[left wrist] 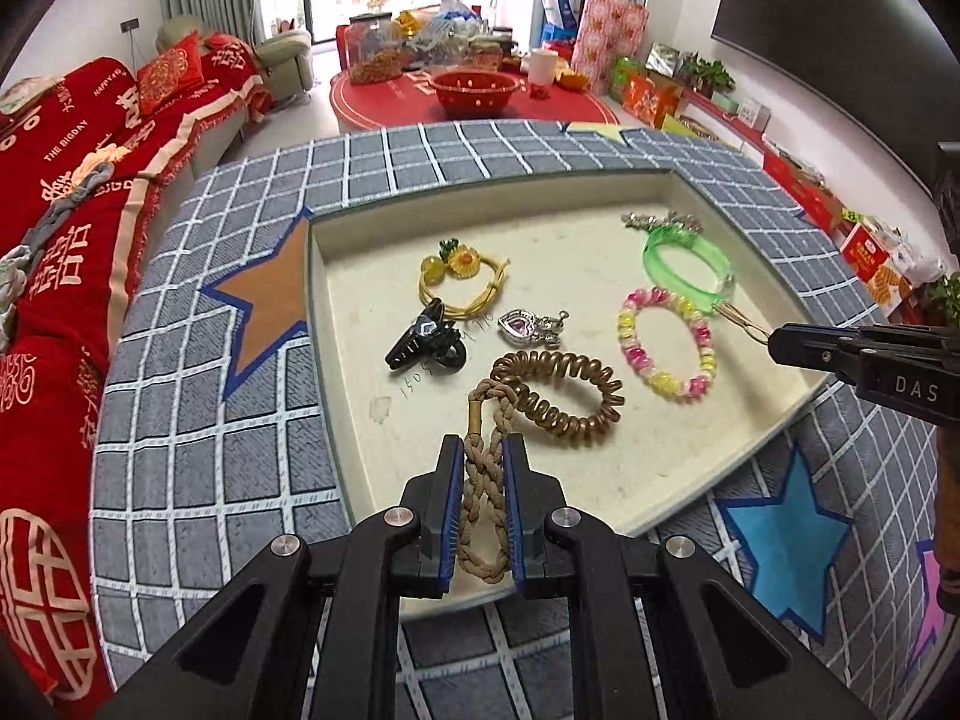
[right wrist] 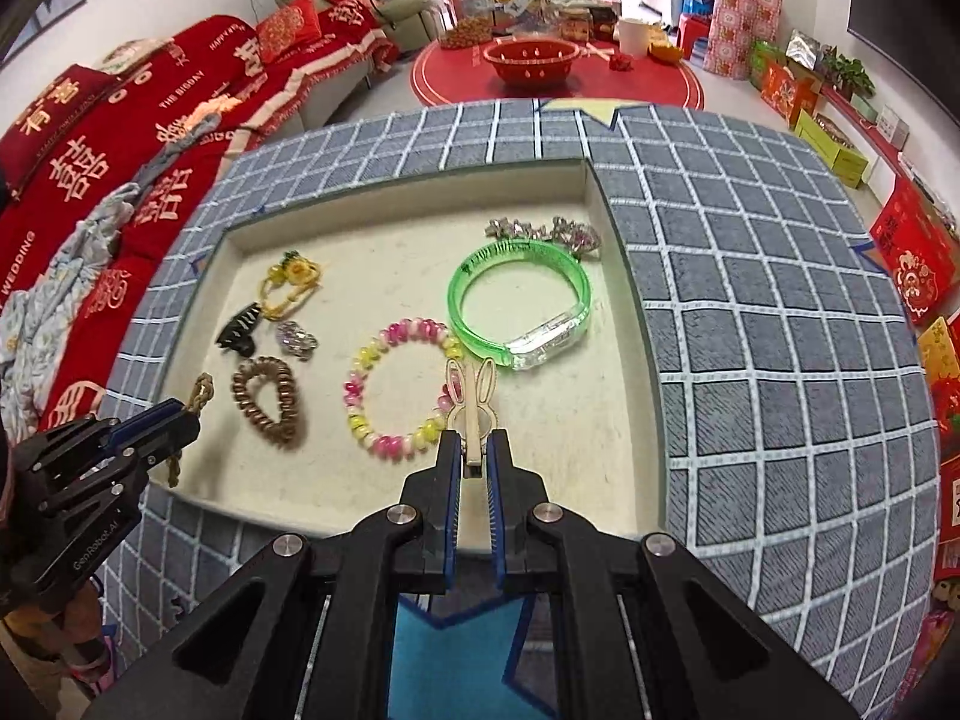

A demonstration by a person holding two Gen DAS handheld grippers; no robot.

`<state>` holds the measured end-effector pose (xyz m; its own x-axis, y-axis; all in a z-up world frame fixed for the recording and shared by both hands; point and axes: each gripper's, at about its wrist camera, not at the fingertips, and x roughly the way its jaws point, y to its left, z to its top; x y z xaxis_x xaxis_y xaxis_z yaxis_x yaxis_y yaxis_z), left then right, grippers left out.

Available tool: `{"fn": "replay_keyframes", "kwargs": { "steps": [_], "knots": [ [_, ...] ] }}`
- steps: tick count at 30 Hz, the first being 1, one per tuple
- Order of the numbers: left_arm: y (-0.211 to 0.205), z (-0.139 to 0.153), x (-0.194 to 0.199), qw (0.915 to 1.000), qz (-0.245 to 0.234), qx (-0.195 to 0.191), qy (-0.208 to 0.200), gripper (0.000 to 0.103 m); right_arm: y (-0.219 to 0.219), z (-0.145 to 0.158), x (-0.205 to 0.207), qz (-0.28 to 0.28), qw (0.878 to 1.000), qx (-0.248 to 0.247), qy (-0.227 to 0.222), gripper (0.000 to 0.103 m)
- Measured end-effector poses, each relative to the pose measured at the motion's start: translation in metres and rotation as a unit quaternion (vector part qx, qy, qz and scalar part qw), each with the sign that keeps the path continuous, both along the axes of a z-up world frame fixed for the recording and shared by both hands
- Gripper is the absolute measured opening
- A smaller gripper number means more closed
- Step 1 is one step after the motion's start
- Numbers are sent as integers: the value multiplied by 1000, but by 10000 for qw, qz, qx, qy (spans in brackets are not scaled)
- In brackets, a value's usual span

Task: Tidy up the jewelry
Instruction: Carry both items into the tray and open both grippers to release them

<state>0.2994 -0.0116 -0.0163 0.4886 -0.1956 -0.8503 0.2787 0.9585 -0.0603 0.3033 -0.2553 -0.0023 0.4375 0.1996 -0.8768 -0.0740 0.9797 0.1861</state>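
The left wrist view is showing the left claw (left wrist: 483,480) pinching a braided cord bracelet (left wrist: 487,468) over the tray (left wrist: 336,360) at six o'clock; its hanging end is showing only in the right wrist view. There the right claw (right wrist: 474,462), angled steeply down, is gripping a rabbit-eared clip (right wrist: 471,402), which is overlapping the pink-yellow bead bracelet (right wrist: 372,396) at its four o'clock. The green bangle (right wrist: 516,306) is lying at one o'clock on the checked surface (right wrist: 750,360).

Tray (left wrist: 336,420) near-left floor bare and passable; brown coil tie (left wrist: 564,396), bead bracelet (left wrist: 666,342), green bangle (left wrist: 690,264) crowd centre and right.
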Motion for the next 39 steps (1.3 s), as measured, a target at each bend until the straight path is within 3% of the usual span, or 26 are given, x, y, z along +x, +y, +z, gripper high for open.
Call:
{"fn": "replay_keyframes", "kwargs": {
  "steps": [10,33,35,36,38,39],
  "knots": [
    [-6,-21,20,9996,157,135,177,26,1,-17,21,-100,9999,-38,42,9],
    [-23,-19,20,9981,187,570,-169,27,-1,-30,29,-284,9996,63,74,11],
    [-25,-17,18,9977,191,612,-237,27,-1,-29,27,-275,9995,112,72,20],
    [-26,-16,17,9975,195,627,-266,27,-1,-29,27,-263,9996,128,64,35],
    [-28,-14,15,9972,201,652,-312,27,0,-27,26,-252,9996,117,30,54],
    [-29,-13,14,9969,207,680,-331,27,0,-26,25,-249,9996,119,3,54]
  ]
}}
